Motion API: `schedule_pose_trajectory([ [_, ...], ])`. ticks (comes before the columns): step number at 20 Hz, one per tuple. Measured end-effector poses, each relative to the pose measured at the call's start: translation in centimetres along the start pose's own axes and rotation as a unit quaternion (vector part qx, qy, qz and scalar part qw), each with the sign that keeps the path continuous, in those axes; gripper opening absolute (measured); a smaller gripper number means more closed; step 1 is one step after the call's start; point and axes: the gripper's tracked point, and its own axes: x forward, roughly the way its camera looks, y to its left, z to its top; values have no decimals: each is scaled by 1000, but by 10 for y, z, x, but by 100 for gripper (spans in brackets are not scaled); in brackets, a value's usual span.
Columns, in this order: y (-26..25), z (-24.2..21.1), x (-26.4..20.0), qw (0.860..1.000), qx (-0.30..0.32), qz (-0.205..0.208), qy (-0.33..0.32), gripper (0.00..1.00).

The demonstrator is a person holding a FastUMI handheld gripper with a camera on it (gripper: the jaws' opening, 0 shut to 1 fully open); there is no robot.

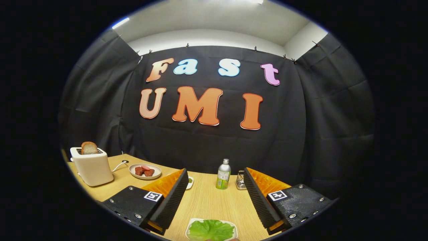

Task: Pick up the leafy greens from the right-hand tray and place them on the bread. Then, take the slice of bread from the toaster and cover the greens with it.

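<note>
The gripper [214,197] is spread wide, holding nothing. The greens [210,230] lie on a tray [193,223] between the fingers, near their bases. Well beyond the greens, leftward, the toaster [92,166] holds bread [89,148].

Pretty simple booth setup: black cloth [214,144] draped across the back and both sides, pinned up with small clips along the top. Above it there's a white wall [207,36] and ceiling, with a light strip [120,22] glowing upper left. Light wood-grain table [204,201] down below.
</note>
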Motion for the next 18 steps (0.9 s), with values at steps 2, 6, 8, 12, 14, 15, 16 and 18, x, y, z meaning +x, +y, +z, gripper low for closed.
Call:
schedule_pose_trajectory([
  [2,4,-6,-1,1000,0,15,16,99],
  [6,13,-33,-3,996,2,47,77,99],
  [8,16,-47,-3,992,8,57,112,99],
  [12,24,-75,-7,978,30,82,191,99],
  [14,25,-87,-9,970,33,85,226,99],
  [15,23,-93,-10,967,27,84,241,99],
  [16,21,-99,-10,963,19,82,254,99],
  [18,18,-110,-11,955,11,79,286,99],
])
